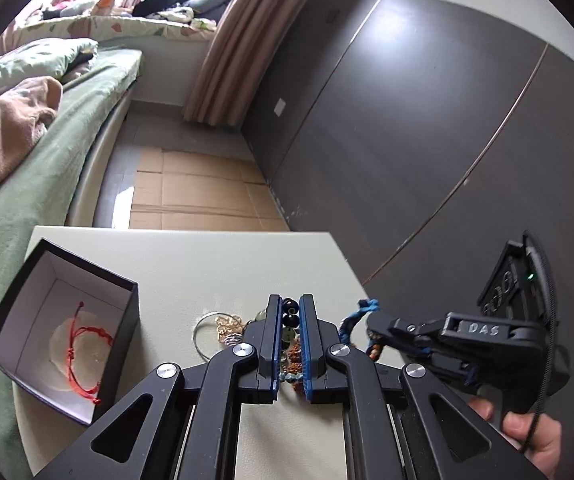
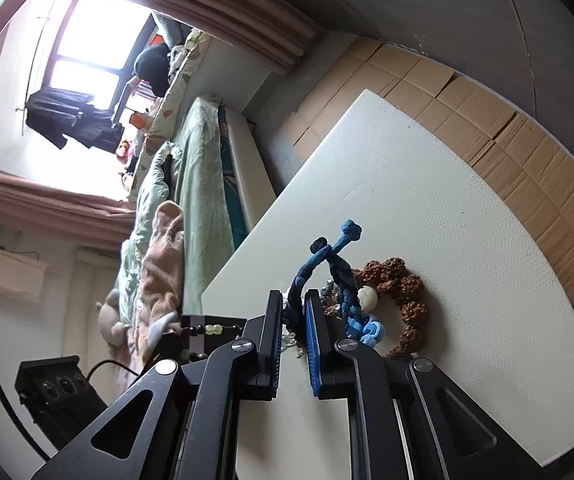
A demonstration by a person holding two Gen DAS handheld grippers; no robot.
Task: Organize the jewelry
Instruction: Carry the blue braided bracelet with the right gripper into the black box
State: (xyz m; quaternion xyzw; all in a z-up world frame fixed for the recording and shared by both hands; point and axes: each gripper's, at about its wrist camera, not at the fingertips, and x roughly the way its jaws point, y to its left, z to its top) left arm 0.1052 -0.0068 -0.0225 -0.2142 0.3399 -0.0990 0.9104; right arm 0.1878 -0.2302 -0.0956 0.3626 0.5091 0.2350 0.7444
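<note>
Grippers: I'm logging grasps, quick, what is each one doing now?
Left gripper: shut on the bead bracelet.
Right gripper: shut on the blue cord bracelet.

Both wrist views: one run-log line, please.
left gripper: shut on dark beaded bracelet | right gripper: shut on blue braided cord bracelet
</note>
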